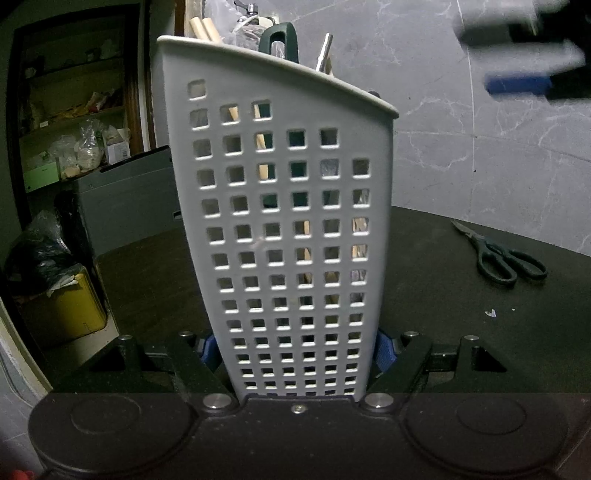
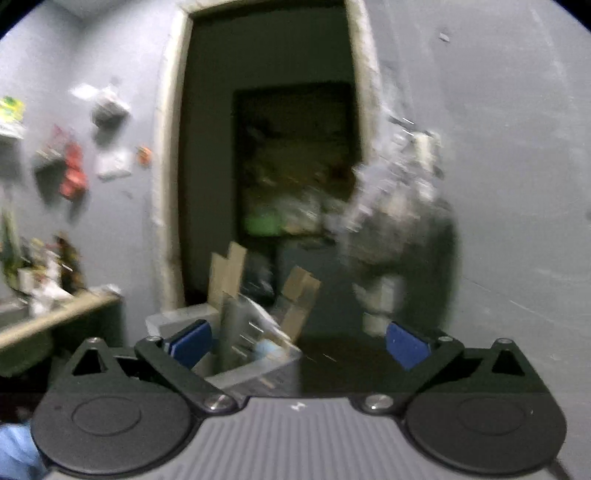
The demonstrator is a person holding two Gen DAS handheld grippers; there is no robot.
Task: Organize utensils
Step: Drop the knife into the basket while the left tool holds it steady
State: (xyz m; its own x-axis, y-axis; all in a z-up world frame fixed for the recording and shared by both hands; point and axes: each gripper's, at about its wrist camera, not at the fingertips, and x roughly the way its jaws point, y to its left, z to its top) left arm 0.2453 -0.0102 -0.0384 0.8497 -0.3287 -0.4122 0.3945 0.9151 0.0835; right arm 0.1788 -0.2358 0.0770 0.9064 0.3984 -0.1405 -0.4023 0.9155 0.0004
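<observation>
A tall white perforated utensil holder [image 1: 280, 221] stands on the dark table [image 1: 436, 317], and my left gripper [image 1: 297, 352] is shut on its lower part, a blue pad on each side. Wooden handles [image 1: 205, 29], a green handle [image 1: 279, 37] and a metal handle [image 1: 325, 51] stick out of its top. Green-handled scissors [image 1: 498, 254] lie flat on the table to the right. My right gripper [image 1: 524, 70] shows blurred at the upper right of the left wrist view. In its own view the right gripper [image 2: 299, 347] is open, with nothing between its blue pads [image 2: 406, 349].
A marbled grey wall [image 1: 480, 147] rises behind the table. To the left are a doorway with cluttered shelves [image 1: 74, 122], a grey box [image 1: 125, 195] and a yellow container [image 1: 66, 310]. The blurred right wrist view shows a clear bin with cardboard [image 2: 255, 354].
</observation>
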